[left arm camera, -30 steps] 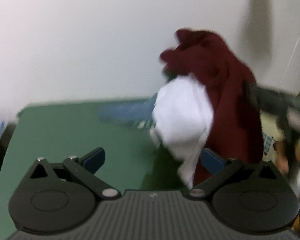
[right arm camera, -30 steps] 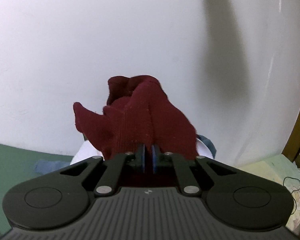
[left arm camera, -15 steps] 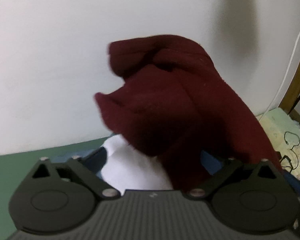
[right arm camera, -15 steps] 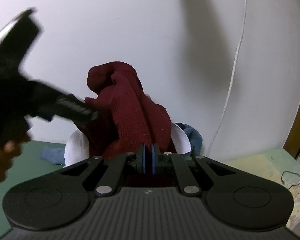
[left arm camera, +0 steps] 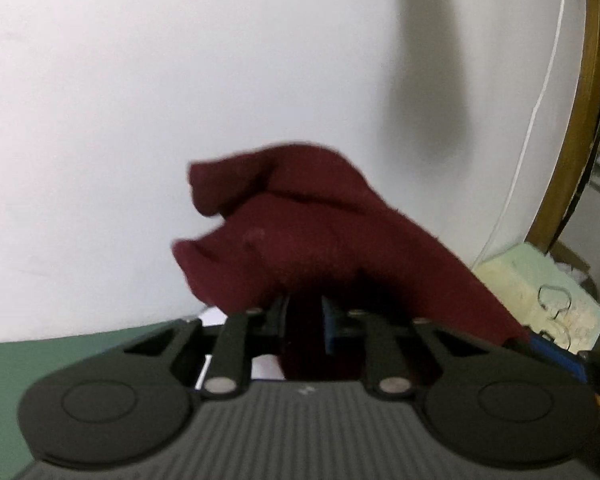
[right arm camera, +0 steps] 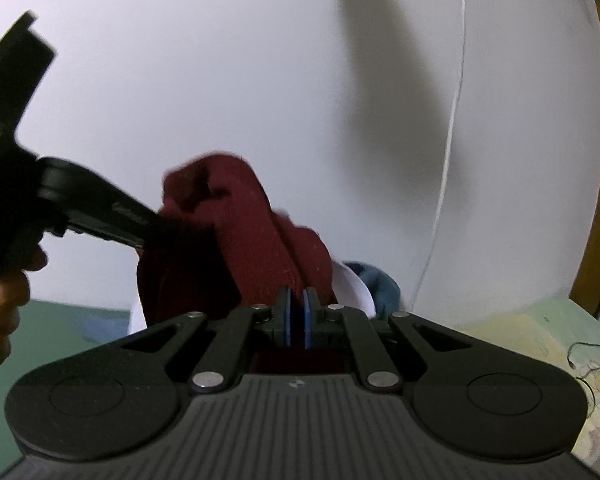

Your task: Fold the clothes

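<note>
Above the green worktop [left arm camera: 80, 344], both claws, left [left arm camera: 305, 322] and right [right arm camera: 297, 314], pinch the bunched maroon garment [right arm camera: 256, 240] aloft; no fold shows.

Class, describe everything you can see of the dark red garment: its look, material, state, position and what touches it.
The dark red garment looks like a soft, fuzzy knit, bunched into thick folds and lifted in front of the white wall. The right gripper is shut on it near its lower edge, and the left gripper pinches another part. A white cloth and a blue one lie behind it, over the green table.
</note>
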